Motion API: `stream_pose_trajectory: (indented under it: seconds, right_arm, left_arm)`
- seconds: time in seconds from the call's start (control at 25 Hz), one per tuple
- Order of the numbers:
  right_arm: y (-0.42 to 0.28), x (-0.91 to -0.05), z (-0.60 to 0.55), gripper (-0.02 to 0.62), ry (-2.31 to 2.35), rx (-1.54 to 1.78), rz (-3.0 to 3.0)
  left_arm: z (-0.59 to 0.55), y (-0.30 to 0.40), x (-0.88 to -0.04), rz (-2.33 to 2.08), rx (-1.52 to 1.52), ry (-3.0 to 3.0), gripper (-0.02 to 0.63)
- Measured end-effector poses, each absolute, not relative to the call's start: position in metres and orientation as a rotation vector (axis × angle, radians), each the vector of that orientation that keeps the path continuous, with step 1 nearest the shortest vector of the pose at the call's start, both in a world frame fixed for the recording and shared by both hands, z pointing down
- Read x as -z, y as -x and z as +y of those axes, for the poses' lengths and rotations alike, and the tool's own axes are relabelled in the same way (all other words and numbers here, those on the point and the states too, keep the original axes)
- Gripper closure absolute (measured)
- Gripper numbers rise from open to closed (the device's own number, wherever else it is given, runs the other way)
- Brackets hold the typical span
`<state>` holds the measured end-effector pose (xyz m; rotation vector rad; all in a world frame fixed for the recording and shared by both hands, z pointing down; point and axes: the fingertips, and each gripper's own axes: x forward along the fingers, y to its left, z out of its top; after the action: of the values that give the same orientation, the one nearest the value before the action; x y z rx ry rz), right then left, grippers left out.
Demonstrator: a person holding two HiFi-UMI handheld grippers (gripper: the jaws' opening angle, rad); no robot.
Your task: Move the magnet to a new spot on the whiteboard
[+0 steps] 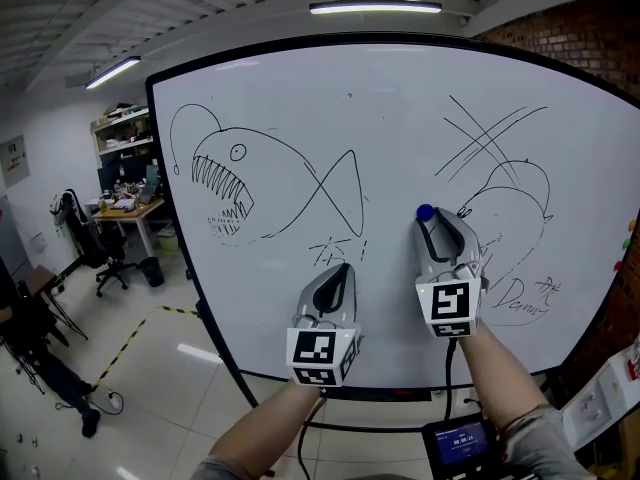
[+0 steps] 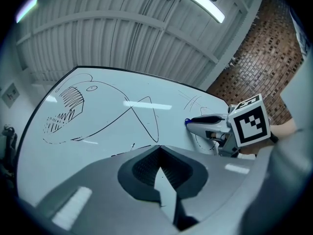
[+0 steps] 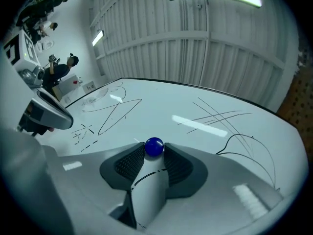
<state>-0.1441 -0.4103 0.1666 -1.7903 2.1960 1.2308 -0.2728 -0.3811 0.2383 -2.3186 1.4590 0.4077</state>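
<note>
Magnet, blue, ball-headed: logged on the whiteboard, right of centre and nearer the bottom edge than the top, beside the left end of a looped sketch. Lay between the fingertips of the right gripper, at their very ends. Fingers there recorded as spread, with bare board visible down the gap behind the magnet; no squeeze on it judged. Held tilted up at the board, presumably to meet an upright surface face-on.

Left gripper: fingers pressed together at the tips, nothing between them. Parked lower, toward the middle of the bottom edge, just beside a small scribble. Taken as idle, not needed for so small a piece.

Also entered: toothy fish drawing toward the top left corner; crossed strokes toward the top right.

Not settled: any contact of pad with magnet; old spot or new. Scrawl near the bottom right unreadable. Bottom right corner cut off at the picture's rim. Board's stand mostly hidden behind the forearms. Small lit screen below the bottom edge cut short, purpose unclear.
</note>
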Motion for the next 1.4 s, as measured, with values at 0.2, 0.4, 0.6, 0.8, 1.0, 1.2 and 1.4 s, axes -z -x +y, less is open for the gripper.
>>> stream_pose_trajectory:
  seconds: [0.2, 0.4, 0.6, 0.8, 1.0, 1.2, 1.4]
  right_arm:
    - [0.144, -0.168, -0.41, 0.474, 1.8, -1.242, 2.226]
    - [0.131, -0.183, -0.409, 0.476, 1.834, -1.214, 2.248]
    - [0.124, -0.195, -0.411, 0.47, 1.856, -1.22, 2.253]
    - [0.123, -0.196, -0.41, 0.465, 1.876, -1.228, 2.237]
    - [0.125, -0.193, -0.41, 0.466, 1.868, -1.23, 2.241]
    - [0.117, -0.196, -0.409, 0.469, 1.88, -1.21, 2.268]
    - [0.095, -0.204, -0.403, 0.469, 1.9, -1.193, 2.27]
  left_arm:
    - [-0.384, 0.267, -0.242, 1.449, -0.412, 2.335, 0.606]
    - [-0.383, 0.252, -0.252, 1.424, -0.391, 2.368, 0.606]
    - [-0.384, 0.243, -0.257, 1.411, -0.381, 2.385, 0.606]
    - [-0.383, 0.24, -0.256, 1.4, -0.379, 2.385, 0.606]
    - [-0.385, 0.24, -0.252, 1.402, -0.384, 2.382, 0.606]
    - [-0.384, 0.23, -0.253, 1.386, -0.382, 2.392, 0.606]
    - [-0.382, 0.208, -0.255, 1.353, -0.378, 2.415, 0.606]
